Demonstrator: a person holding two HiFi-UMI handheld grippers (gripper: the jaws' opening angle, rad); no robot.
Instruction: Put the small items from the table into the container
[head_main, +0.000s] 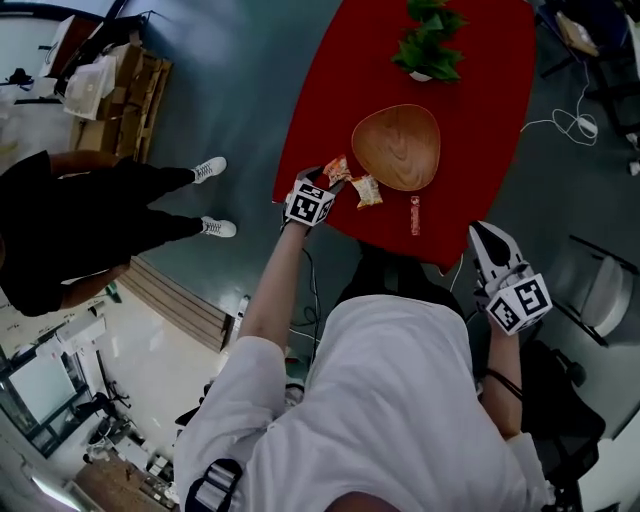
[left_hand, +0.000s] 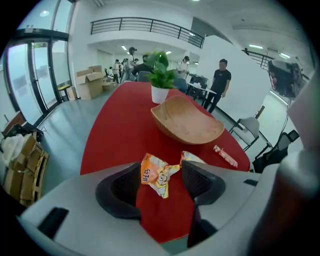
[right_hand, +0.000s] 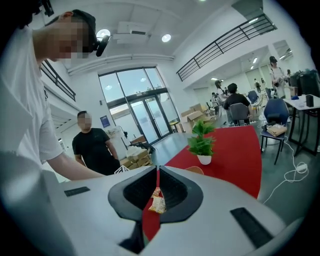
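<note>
Standing wide apart, the jaws of the left gripper (left_hand: 161, 172) have an orange snack packet (left_hand: 156, 179) between them, but the pads do not press on it. The packet lies on the red table (left_hand: 117, 132), close to its near edge. The right gripper (right_hand: 157, 173) has its jaws pressed together and carries nothing; in the head view it hangs off the table, beside the near right corner.

Just beside the orange packet lies a yellowish packet (head_main: 366, 190), and a little further right a thin red-and-white stick packet (head_main: 415, 215). All three lie outside the wooden bowl (head_main: 396, 147), which stands just behind them. A potted plant (head_main: 428, 45) stands toward the far end.

The table top is plain red with rounded corners and stands on a grey floor (head_main: 240, 90) in a large, bright hall.

The left gripper view shows a balcony railing (left_hand: 140, 24) and a group of people behind the plant, which the head view does not have. The right gripper view shows tall glass doors (right_hand: 142, 117) and a person in black (right_hand: 95, 146) near cardboard boxes (right_hand: 137, 159). The head view shows both grippers together, and white shoes (head_main: 210, 168) on a person at the left.
</note>
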